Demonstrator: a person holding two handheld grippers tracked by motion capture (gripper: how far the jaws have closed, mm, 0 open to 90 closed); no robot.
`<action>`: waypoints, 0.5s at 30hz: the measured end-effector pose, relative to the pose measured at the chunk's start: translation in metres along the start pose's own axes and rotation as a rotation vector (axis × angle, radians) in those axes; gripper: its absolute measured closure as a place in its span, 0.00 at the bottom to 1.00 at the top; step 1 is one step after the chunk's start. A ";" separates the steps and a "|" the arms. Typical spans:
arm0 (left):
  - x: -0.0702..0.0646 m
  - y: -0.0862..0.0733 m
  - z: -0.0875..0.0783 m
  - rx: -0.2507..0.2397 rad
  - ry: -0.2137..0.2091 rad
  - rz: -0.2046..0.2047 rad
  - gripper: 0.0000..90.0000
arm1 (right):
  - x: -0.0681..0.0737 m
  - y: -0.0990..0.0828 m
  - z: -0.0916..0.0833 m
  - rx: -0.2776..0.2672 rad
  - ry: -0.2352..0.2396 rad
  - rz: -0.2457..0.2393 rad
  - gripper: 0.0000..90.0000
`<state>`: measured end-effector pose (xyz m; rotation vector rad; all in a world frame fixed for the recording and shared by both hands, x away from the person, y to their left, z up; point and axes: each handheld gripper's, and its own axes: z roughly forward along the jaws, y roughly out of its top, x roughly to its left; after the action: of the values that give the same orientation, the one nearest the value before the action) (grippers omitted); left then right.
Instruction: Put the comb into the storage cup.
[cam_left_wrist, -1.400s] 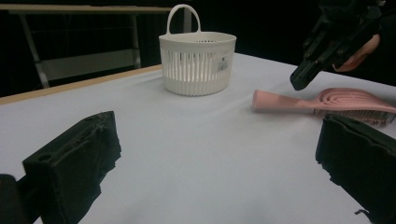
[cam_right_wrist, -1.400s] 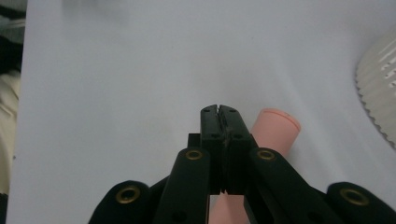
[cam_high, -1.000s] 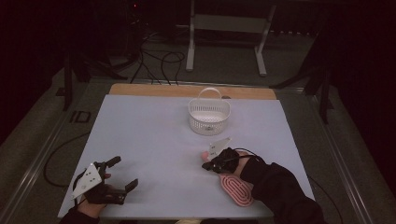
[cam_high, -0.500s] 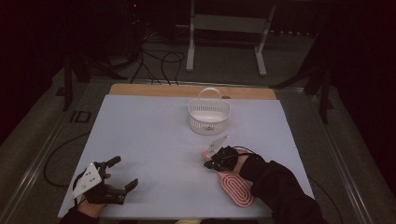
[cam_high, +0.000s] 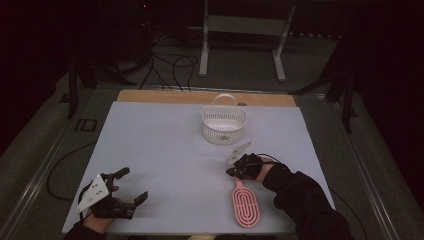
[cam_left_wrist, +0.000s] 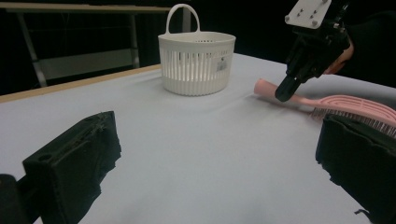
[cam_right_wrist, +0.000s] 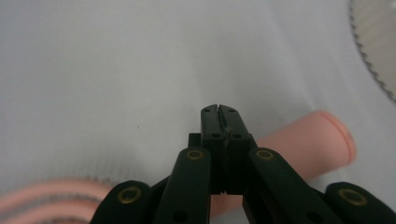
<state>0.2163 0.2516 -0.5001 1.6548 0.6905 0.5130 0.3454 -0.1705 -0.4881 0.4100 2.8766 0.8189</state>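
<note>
We keep our right gripper (cam_high: 234, 171) clenched with nothing between its jaws; in the right gripper view the two pads meet flat, poised just over the handle of the pink hairbrush (cam_right_wrist: 306, 149). The hairbrush (cam_high: 245, 206) lies flat on the white table (cam_high: 165, 145), its head close to the near edge and its handle pointing toward the white basket (cam_high: 224, 125). That basket stands upright near the far edge, well apart from the brush. Our left gripper (cam_high: 131, 186) rests near the near-left corner with its jaws spread wide and nothing between them. Between our two grippers the table surface is bare, as is the stretch from the left gripper up to the far-left corner.
</note>
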 end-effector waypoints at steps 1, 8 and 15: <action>0.000 0.000 0.000 0.000 0.000 0.000 0.00 | -0.002 -0.002 -0.001 0.005 -0.004 -0.006 1.00; 0.000 0.000 0.000 0.001 -0.001 0.000 0.00 | -0.008 -0.012 -0.009 0.012 -0.034 0.035 1.00; 0.000 0.000 0.001 0.004 -0.002 0.002 0.00 | -0.014 -0.029 -0.021 0.024 -0.062 0.073 1.00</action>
<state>0.2164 0.2509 -0.5002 1.6596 0.6886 0.5122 0.3480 -0.2081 -0.4852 0.5368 2.8317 0.7687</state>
